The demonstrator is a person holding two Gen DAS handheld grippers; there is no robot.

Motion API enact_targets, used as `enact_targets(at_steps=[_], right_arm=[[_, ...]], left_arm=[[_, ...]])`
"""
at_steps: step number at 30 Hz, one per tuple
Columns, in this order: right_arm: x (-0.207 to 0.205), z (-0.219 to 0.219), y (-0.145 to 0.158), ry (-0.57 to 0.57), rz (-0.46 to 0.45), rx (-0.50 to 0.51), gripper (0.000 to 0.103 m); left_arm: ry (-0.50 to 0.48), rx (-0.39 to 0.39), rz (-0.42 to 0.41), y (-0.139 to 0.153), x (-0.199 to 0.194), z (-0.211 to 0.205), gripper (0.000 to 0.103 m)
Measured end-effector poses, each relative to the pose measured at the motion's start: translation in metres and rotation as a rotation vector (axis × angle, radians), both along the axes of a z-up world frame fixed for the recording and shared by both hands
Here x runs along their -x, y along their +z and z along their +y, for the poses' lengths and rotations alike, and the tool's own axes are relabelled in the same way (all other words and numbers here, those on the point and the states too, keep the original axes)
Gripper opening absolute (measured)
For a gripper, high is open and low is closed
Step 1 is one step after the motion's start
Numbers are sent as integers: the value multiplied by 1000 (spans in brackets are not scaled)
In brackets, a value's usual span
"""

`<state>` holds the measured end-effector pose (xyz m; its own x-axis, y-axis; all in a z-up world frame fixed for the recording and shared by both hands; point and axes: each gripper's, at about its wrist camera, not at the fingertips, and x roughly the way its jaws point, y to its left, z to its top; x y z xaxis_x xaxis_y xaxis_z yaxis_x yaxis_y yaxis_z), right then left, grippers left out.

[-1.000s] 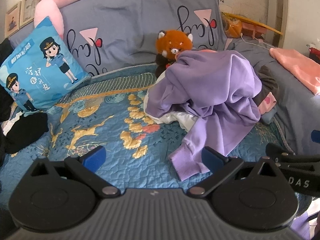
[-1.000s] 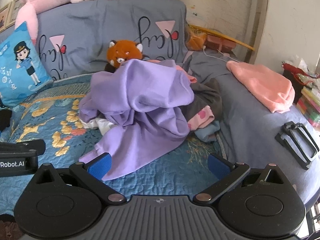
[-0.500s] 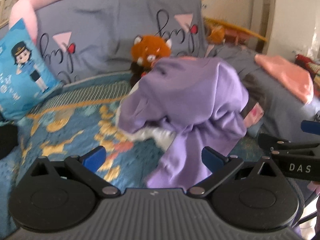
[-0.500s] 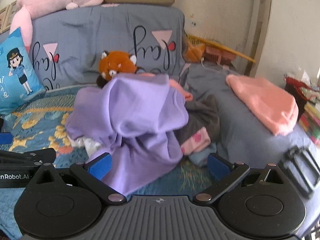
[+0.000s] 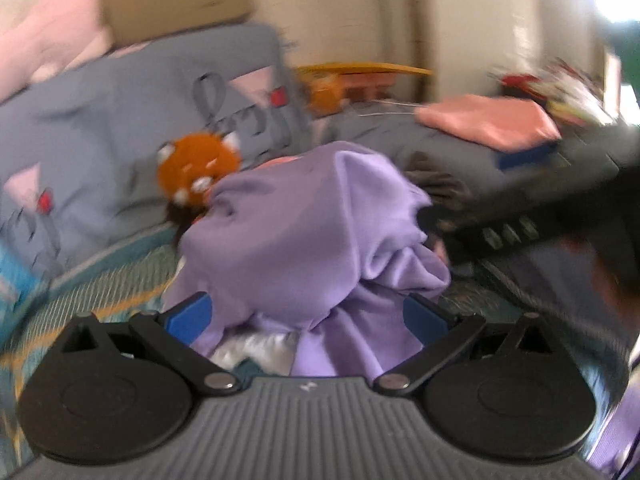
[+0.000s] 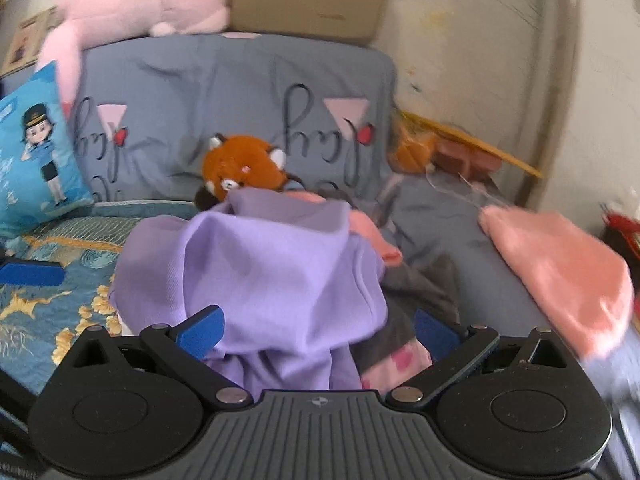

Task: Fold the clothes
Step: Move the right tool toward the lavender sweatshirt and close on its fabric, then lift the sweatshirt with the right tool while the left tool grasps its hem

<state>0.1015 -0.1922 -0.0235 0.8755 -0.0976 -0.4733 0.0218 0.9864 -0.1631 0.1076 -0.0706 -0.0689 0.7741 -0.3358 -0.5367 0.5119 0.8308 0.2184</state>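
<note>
**Two open claws close in on a purple heap**

On the patterned blue quilt (image 6: pixel 48 312) of a sofa bed, a blue cartoon cushion (image 6: pixel 36 152) leans at the left end against the grey backrest cover (image 6: pixel 224 92). Mid-bed, in front of a red-panda plush (image 6: pixel 244 164), a purple sweatshirt (image 6: pixel 260 272) lies crumpled atop a mound of other clothes, grey and pink pieces showing beneath its right side. The left claw (image 5: pixel 306 314) and the right claw (image 6: pixel 318 334) both stand spread wide and empty, aimed at the heap, likely to pick the sweatshirt out for folding. Toward the right end, a peach garment (image 6: pixel 560 276) rests flat. No basket or bin is visible.
</note>
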Motion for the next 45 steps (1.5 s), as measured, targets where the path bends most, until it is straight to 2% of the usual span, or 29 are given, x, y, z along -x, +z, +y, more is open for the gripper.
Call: enact_targets(at_steps=[3, 5, 9, 13, 16, 18, 20, 25, 26, 27, 28, 29, 30, 36, 40, 45], right_arm=[[-15, -3, -2, 68, 21, 29, 102], [-22, -5, -1, 91, 30, 41, 102], [-34, -21, 6, 39, 18, 34, 102], [-41, -52, 3, -23, 16, -71, 102], [-52, -70, -13, -28, 9, -104, 102], [-65, -80, -26, -46, 33, -124, 95], [-79, -90, -39, -34, 71, -193, 88], [-100, -105, -64, -2, 115, -384, 83], [-102, -106, -67, 4, 118, -421, 76], [-102, -107, -69, 11, 124, -460, 59], [-102, -107, -70, 20, 128, -500, 48], [-99, -106, -71, 36, 130, -540, 25], [-97, -104, -71, 46, 128, -569, 19], [-51, -63, -50, 84, 48, -432, 13], [1, -30, -35, 187, 7, -361, 12], [57, 6, -40, 312, 55, -306, 12]], left_arm=[[-97, -45, -42, -8, -6, -10, 103], [-128, -67, -52, -13, -8, -18, 103], [-141, -46, -43, -15, -11, -31, 103], [-123, -18, -45, -10, -13, -32, 103], [-105, 5, -39, -5, -15, -29, 103], [-90, 24, -28, -1, -16, -24, 103], [-76, 43, -18, 3, -16, -20, 103], [-39, 74, 2, 10, -14, -8, 103], [-33, 72, 4, 10, -13, -7, 103], [-27, 70, 7, 9, -11, -5, 103], [-21, 68, 10, 9, -9, -3, 103], [-15, 65, 13, 8, -8, -2, 103], [-9, 63, 16, 7, -6, 0, 103], [25, 63, 33, 5, 3, 6, 103], [29, 78, 10, 11, 18, 13, 103], [-2, 99, -17, 26, 51, 44, 103]])
